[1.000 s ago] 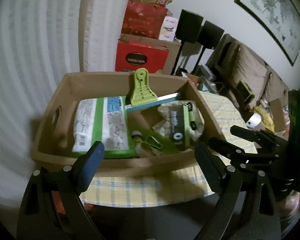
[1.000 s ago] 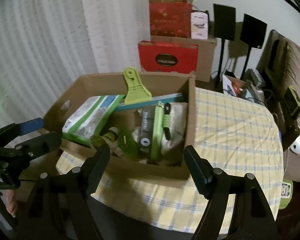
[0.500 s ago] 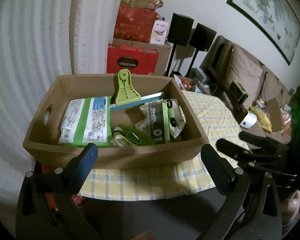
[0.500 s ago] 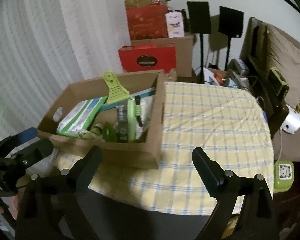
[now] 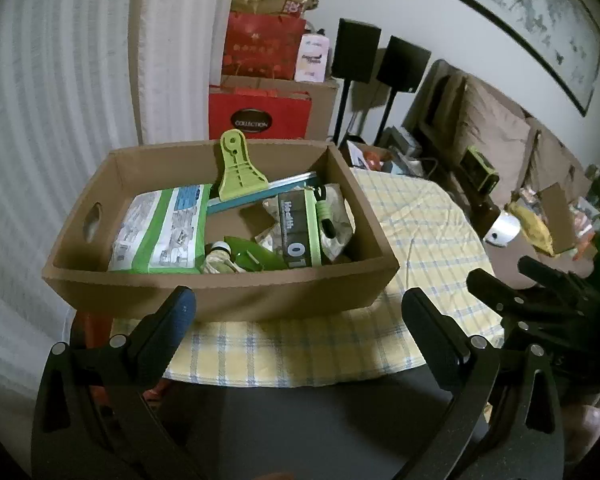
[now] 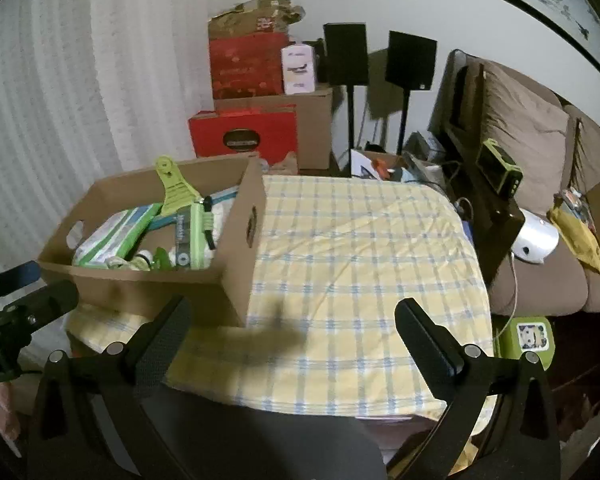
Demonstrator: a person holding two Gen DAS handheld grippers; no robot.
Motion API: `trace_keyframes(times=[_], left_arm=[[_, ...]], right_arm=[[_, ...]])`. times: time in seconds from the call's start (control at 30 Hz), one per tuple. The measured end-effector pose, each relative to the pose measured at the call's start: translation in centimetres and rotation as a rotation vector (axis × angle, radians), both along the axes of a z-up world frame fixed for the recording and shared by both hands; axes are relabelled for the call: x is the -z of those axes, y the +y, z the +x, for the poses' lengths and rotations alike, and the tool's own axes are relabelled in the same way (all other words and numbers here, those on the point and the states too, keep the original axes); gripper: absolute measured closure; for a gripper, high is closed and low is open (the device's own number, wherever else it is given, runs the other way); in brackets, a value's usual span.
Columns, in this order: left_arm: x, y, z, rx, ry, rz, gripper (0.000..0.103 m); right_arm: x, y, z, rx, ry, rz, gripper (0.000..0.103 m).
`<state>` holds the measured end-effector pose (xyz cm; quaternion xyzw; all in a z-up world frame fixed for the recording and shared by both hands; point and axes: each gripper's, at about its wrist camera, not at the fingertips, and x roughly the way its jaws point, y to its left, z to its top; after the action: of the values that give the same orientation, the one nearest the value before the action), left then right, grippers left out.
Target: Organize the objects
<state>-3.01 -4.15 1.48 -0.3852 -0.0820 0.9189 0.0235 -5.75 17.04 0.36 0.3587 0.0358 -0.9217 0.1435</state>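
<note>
Judging by the bare yellow-and-blue checked tablecloth (image 6: 364, 256) filling the centre of the right view, sorting looks nearly done: everything loose already in the brown cardboard box (image 5: 220, 292), mid-frame in the left view. Inside, a white-and-green packet (image 5: 160, 228) lying flat at left, long axis toward the upper frame; a lime-green plastic scraper (image 5: 240, 168) propped, handle up; a dark green-banded pouch (image 5: 300, 224) at right. Left gripper (image 5: 296, 308) and right gripper (image 6: 292, 316) both spread wide, holding nothing, short of the box.

A home living room — brown sofa (image 6: 540, 128), framed picture (image 5: 540, 12), speakers on stands (image 6: 346, 58), checked tablecloth (image 6: 360, 248)
</note>
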Motion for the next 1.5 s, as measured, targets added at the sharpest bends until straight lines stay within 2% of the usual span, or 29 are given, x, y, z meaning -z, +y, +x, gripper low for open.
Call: trace_keyframes(times=[0.3,0.87,1.5], left_arm=[[0.4,2.3,0.7,0.036,-0.011,-0.011,0.000],[0.0,3.7,2.5,0.023,0.001,-0.072,0.000],[0.0,3.4,2.9,0.006,-0.004,-0.083,0.000]], right_arm=[[0.2,2.7,1.1,0.021,-0.023,-0.068,0.001],[-0.8,3.2,4.2,0.067,0.035,-0.006,0.001],[-0.9,2.9,4.8,0.070,0.024,0.005,0.001]])
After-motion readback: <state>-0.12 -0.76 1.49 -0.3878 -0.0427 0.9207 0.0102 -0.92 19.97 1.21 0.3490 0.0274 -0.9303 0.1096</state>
